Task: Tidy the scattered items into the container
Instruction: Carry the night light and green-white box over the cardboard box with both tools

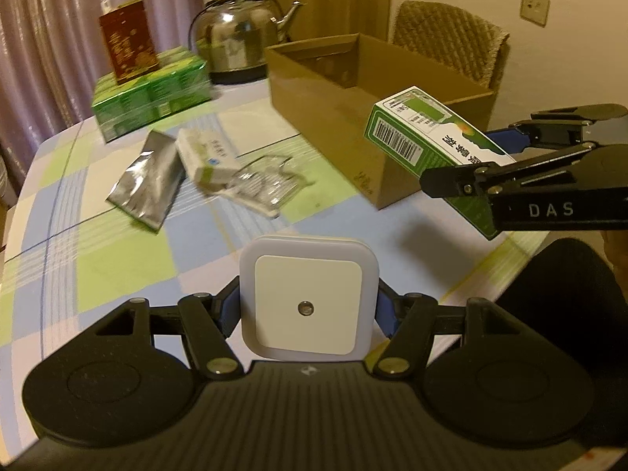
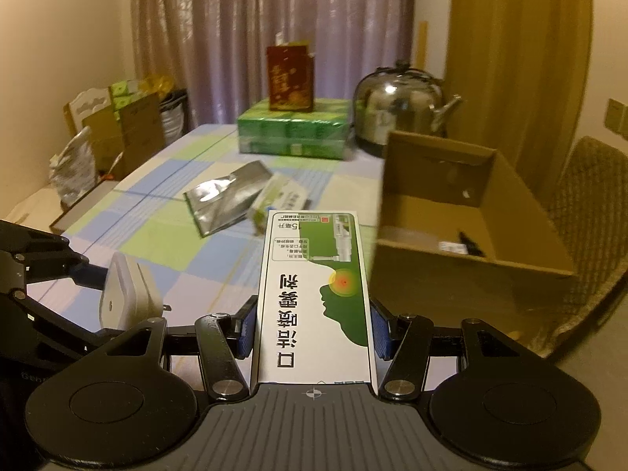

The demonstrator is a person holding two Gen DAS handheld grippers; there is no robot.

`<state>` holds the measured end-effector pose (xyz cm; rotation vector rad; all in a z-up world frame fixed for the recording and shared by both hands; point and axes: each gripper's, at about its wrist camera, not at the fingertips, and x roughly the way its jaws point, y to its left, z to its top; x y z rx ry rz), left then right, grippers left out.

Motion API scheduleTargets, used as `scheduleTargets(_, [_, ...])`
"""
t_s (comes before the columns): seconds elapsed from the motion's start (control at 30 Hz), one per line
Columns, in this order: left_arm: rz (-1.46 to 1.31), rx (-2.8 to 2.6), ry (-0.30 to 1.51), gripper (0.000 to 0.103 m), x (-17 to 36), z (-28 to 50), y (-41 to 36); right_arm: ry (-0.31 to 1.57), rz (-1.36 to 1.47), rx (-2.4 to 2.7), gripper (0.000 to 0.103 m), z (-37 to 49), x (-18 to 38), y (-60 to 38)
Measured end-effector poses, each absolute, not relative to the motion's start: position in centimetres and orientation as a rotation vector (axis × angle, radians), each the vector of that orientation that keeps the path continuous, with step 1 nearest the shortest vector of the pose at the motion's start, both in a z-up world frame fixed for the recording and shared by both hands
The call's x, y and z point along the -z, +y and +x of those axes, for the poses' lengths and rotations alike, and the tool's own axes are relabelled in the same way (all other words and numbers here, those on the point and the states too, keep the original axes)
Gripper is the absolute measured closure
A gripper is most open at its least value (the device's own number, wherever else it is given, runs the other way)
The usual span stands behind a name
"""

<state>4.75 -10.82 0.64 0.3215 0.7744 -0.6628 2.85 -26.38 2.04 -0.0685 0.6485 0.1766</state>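
Both grippers were loaded. The left gripper (image 1: 309, 310) had its jaws closed on a white square night light (image 1: 309, 300), held face-up above the checked tablecloth (image 1: 129, 259). The right gripper (image 2: 313, 324) had its jaws clamped on the long sides of a green-and-white spray box (image 2: 314, 294), carried in the air near the front corner of the cardboard box (image 1: 333, 110), which stood open on the table with a few small things already inside.

The step in hand appeared to be dropping these 2 items into the cardboard box. To do it well, each gripper would need to clear the near wall, stop over the open middle, and only then let go. The spray box is long, so lowering it flat would probably keep it from catching the rim. Taking turns would likely keep the 2 grippers from colliding.

A silver foil pouch (image 1: 145, 184), a small white-and-green carton (image 1: 208, 157) and a clear plastic wrapper (image 1: 267, 184) lay scattered on the tablecloth, not yet tidied.

The spray box read "口洁喷雾剂" and "15毫升", upside down in the right wrist view, with a barcode on its end. "DAS" was printed on the right gripper's body. The writing on the red tin (image 2: 290, 78) was too blurred to read.
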Motion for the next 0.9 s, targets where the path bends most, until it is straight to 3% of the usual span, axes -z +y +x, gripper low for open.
scheduleTargets(0.6, [0.349,0.829,0.603,0.041,-6.9,10.1,-22.7,0.533,-0.018,0.011,0.05,6.6,-7.1,-37.2])
scheduleTargets(0.9, [0.376,0.893,0.575,0.041,-7.0,15.2,-28.7,0.535,-0.009,0.04,0.05,11.9,-6.9,-40.9])
